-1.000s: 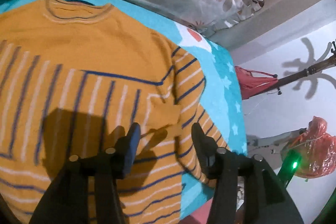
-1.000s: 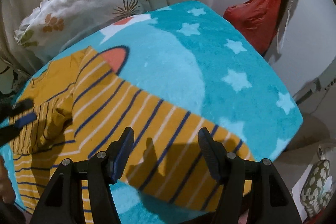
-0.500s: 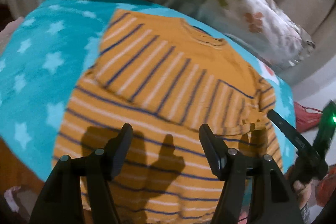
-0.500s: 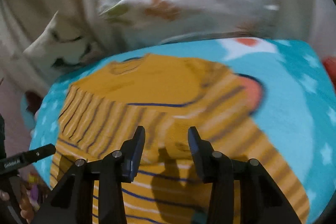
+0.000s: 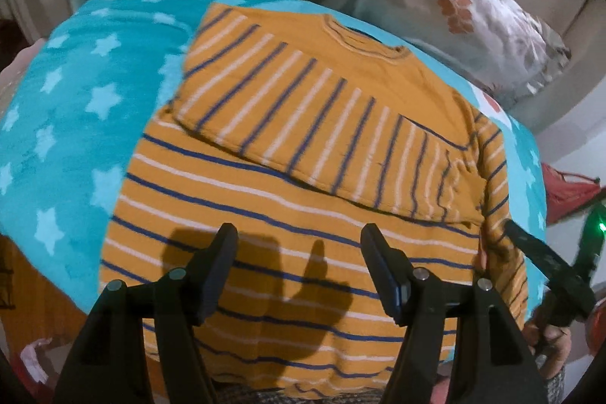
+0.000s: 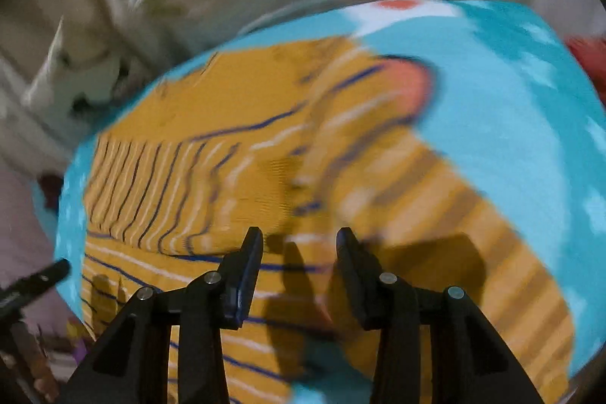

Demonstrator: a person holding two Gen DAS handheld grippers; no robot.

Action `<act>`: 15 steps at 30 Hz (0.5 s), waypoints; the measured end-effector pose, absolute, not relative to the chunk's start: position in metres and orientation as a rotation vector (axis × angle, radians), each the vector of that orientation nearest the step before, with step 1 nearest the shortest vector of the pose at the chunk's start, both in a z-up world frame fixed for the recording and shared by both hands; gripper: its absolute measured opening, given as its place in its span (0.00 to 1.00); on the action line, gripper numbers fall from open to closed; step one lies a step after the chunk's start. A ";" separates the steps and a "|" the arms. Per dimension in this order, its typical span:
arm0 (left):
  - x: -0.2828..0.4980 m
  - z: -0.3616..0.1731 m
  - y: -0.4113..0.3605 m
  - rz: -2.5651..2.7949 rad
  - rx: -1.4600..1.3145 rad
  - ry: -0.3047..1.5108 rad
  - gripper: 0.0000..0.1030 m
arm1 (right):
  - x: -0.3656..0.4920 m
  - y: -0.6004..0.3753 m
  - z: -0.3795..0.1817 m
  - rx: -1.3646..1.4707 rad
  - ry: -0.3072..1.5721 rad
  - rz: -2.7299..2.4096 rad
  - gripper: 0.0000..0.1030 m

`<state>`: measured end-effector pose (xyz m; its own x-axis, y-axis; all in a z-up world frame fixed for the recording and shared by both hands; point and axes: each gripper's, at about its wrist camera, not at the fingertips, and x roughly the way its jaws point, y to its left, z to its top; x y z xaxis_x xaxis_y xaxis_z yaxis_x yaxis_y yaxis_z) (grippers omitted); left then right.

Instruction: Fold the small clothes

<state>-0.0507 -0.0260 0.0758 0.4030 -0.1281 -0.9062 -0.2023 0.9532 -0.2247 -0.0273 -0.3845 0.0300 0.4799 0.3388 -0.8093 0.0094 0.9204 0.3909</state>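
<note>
Left gripper (image 5: 299, 267) sits nearest the hem, spread, nothing between the jaws; its jaws have just been opening. It hangs above the sweater (image 5: 303, 207), shadow on the lower stripes, no contact that I can see.

Right gripper (image 6: 299, 264) is half spread, jaws have just been closing, and nothing is pinched. Cloth shows through the gap but the pads are clear of it. That view is motion-blurred, so fine contact can't be settled.

The sweater lies flat on the star blanket (image 5: 75, 108), hem toward the camera, collar (image 5: 360, 40) at the far end near the pillow (image 5: 462, 10). Long axis runs hem to collar, straight away from the left gripper. One sleeve (image 5: 303, 124) is already folded across the chest as a diagonal band. The other sleeve (image 6: 435, 199) is out flat on the blanket, running off to the right and toward the near edge in the right wrist view.

Key relation: that loose sleeve lies right of, and just beyond, the right gripper, which is nearer to it. The left gripper is over the body's middle, well apart from it. My read: the right side takes the sleeve and carries it inward across the body. Risk: thick knit bunching at the shoulder, dragging the first fold.
</note>
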 end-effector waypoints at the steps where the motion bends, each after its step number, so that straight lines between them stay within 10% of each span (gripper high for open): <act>1: -0.049 0.075 -0.030 0.032 -0.320 1.163 0.64 | -0.037 -0.404 0.034 0.384 1.039 0.170 0.49; 15: -0.024 0.059 -0.124 -0.209 -0.239 1.237 0.64 | -0.177 -0.578 0.002 0.533 1.030 -0.229 0.58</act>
